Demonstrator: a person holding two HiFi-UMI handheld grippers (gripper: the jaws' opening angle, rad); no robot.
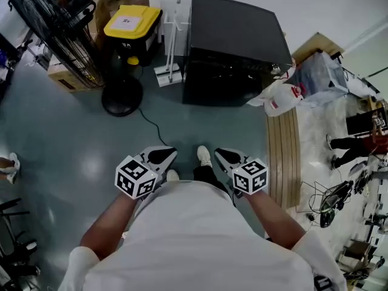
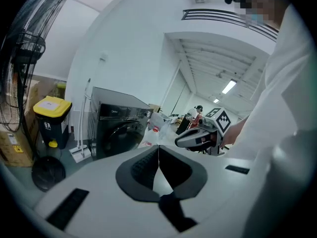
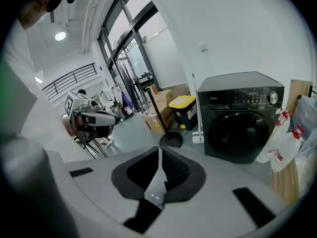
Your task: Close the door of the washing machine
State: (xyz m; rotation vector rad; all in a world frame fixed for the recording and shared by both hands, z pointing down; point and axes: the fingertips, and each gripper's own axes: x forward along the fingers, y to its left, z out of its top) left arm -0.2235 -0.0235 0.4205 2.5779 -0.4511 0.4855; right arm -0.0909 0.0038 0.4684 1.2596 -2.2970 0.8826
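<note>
The black washing machine (image 1: 230, 47) stands against the far wall, and its round door (image 3: 241, 135) lies flush with the front. It also shows in the left gripper view (image 2: 121, 128). I stand a few steps back from it. My left gripper (image 1: 168, 154) and right gripper (image 1: 222, 154) are held close to my body, side by side, pointing at the machine. The left gripper's (image 2: 158, 147) jaws meet at the tips with nothing between them. The right gripper's (image 3: 159, 151) jaws are likewise together and empty. Neither gripper touches the machine.
A standing fan (image 1: 60, 35) with a round base (image 1: 121, 96) is at the left, beside a yellow-lidded bin (image 1: 132, 26) and a cardboard box (image 1: 63, 76). White plastic bags (image 1: 285, 99) and a wooden board (image 1: 285, 156) lie right of the machine. A cable (image 1: 154, 126) runs across the floor.
</note>
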